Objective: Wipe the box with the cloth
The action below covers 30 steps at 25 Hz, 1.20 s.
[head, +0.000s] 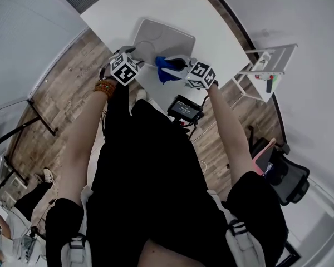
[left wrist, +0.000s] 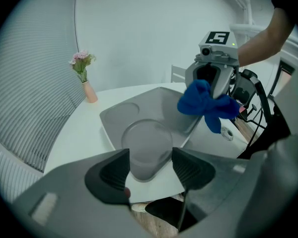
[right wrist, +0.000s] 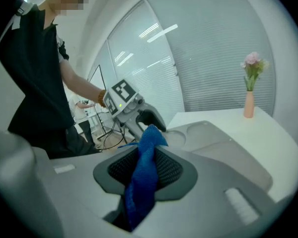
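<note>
**A:** Starting from the left, what is worrying you?

**B:** The left hand-held gripper [left wrist: 150, 170] is standing released. Its jaws are wide apart, and the near corner of the grey box [left wrist: 139, 118] is showing between them, but they are pressing on nothing. So nothing is pinning the box, which is lying flat on the white tabletop [left wrist: 84, 128], close to its near edge. I am judging that a firm stroke could be sliding it toward that edge or spinning it round.

**A:** And further right?

**B:** The blue cloth [right wrist: 141, 182] is being pinched as a narrow twist in the right hand-held gripper [right wrist: 145, 170], which is clenched on it. Most of the cloth is dangling loose past the jaws, over the box's right-hand side. I cannot tell whether it is touching the box. A bunched wad like that may be wiping only a thin stripe. It could also be dragging out of the pads if it snags on a compartment rim.

**A:** How are the arms sitting?

**B:** Both forearms are reaching forward over the tabletop. The left one is angling its gripper steeply down at the box's near corner, with the marker cube facing up. The right one is holding its gripper flatter and turning it inward. The two grippers are facing each other, close together, across the box's near side.
</note>
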Each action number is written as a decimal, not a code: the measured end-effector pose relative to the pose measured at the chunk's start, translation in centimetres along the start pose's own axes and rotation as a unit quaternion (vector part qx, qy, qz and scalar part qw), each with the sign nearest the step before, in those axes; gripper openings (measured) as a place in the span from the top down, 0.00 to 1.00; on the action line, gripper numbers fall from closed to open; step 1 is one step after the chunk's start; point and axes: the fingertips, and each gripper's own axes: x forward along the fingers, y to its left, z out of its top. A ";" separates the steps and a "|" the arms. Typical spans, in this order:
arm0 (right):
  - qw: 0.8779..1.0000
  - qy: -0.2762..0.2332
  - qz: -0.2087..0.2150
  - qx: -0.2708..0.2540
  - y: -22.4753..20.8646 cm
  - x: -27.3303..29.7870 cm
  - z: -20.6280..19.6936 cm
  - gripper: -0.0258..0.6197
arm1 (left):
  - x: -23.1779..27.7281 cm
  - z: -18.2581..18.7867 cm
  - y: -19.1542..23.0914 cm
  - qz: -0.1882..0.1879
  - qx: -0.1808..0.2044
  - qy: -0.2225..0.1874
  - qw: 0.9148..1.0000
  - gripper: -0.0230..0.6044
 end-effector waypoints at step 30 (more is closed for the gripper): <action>0.964 0.077 -0.253 0.008 -18.1 0.6 1.2 0.79 | 0.0 0.7 -0.8 -0.005 0.003 -0.003 1.000 0.34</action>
